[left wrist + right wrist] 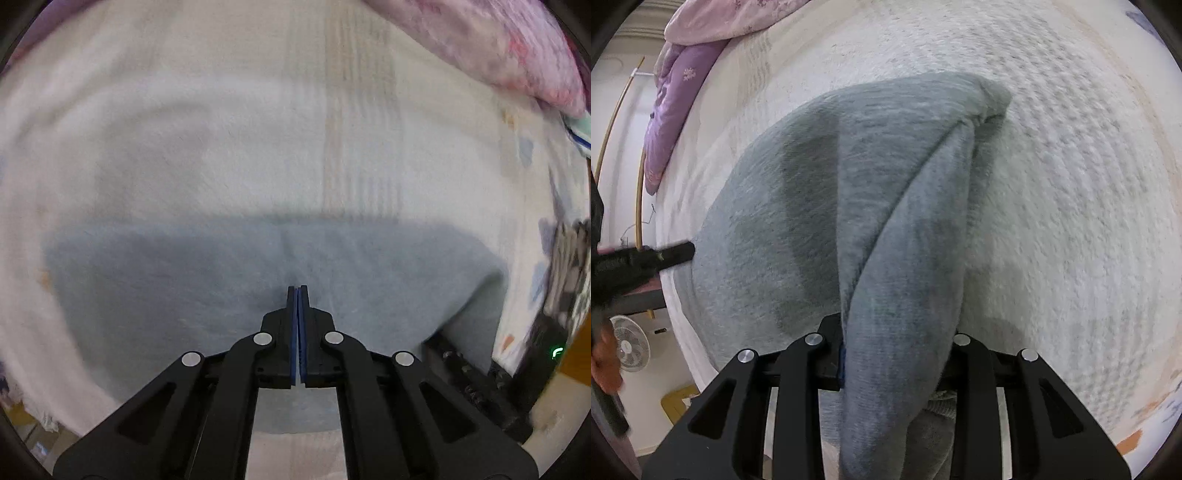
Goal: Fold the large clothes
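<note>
The grey garment (798,206) is the landmark here: a soft, fleecy knit in pale blue-grey, lying on a bed covered with a nubbly white blanket (1071,192) that has faint beige stripes woven in. Most of the garment spreads flat on the blanket as a broad rounded panel, while one thick fold of it rises in a long tapering cone towards the right wrist camera.

The right claw (897,354) has that fold bunched between its black fingers, the jaws parted only as far as the wad of cloth forces them, gripping it. The fabric hangs down past the claw's frame in a heavy roll.

At the garment's left edge, as the right wrist view shows it, the left claw (297,291) reaches in as a dark, blurred bar with its tip at the hem. In its own view its blue-lined pads are pressed fully together; it points down at the grey cloth, and no fabric can be made out between the pads, so whether it pinches a thin layer cannot be told.

Beyond the garment's far side, a rumpled quilt (683,85) in pink and lilac with a small flower print lies heaped on the bed. Below the left edge of the garment, off the bed, stands a white floor fan (629,347).
</note>
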